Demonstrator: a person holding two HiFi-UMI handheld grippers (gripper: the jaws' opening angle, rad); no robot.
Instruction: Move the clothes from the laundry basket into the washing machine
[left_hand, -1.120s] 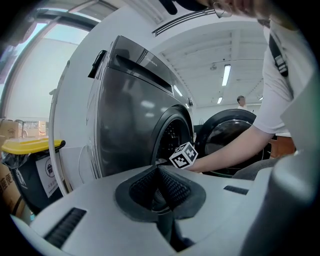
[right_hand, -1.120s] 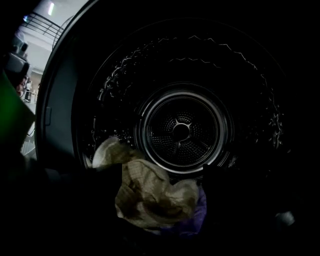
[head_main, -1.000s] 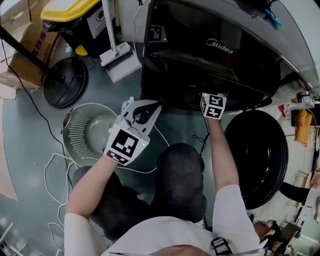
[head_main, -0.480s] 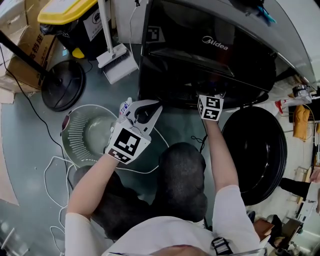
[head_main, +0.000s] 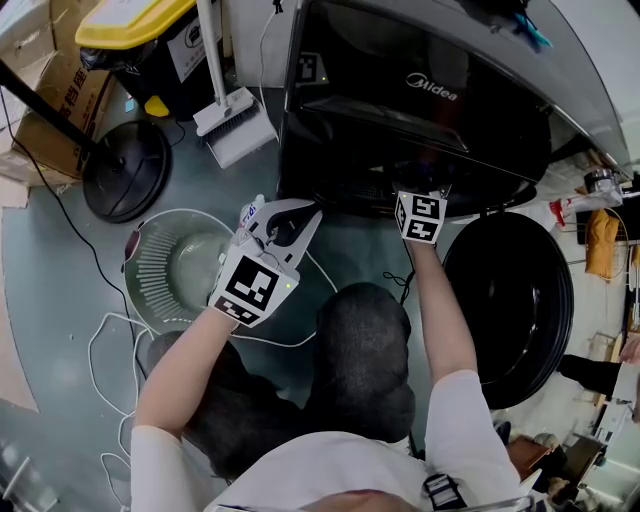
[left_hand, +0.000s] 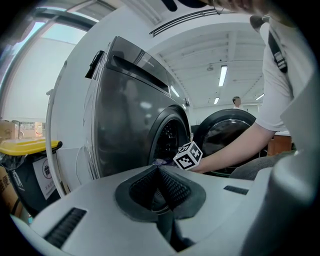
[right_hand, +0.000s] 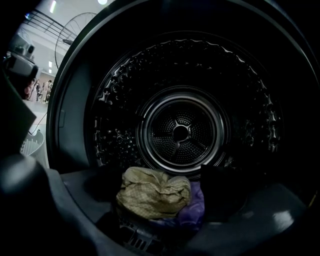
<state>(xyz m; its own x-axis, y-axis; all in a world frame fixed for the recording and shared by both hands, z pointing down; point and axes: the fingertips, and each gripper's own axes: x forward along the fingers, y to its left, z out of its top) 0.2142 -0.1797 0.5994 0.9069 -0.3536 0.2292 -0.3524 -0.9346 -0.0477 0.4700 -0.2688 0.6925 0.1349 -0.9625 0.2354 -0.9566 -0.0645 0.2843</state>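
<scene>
Showing no change over the past second; keeping jaws of the right gripper (right_hand: 160, 200) spread inside the washing machine drum (right_hand: 180, 132), beige garment (right_hand: 150, 192) and purple cloth (right_hand: 193, 210) lying loose between them; keeping jaws of the left gripper (left_hand: 159, 175) pressed together on nothing; leaving the laundry basket (head_main: 150, 270) behind both apparently bare; suggesting delivery done, withdrawal next.

Head view: the right gripper (head_main: 421, 212) shows only its marker cube. Its jaws are hidden inside the opening of the washing machine (head_main: 420, 100), and so is the drum. The left gripper (head_main: 305, 222) and its forearm cover the near-right rim of the laundry basket (head_main: 145, 270).

Right gripper view: the purple garment (right_hand: 194, 207) lies mostly under the tan checked garment (right_hand: 150, 192). The dark item (right_hand: 222, 187) to its right is too dim to identify.

Left gripper view: the yellow-lidded bin (left_hand: 22, 147) is cut off by the left edge.
</scene>
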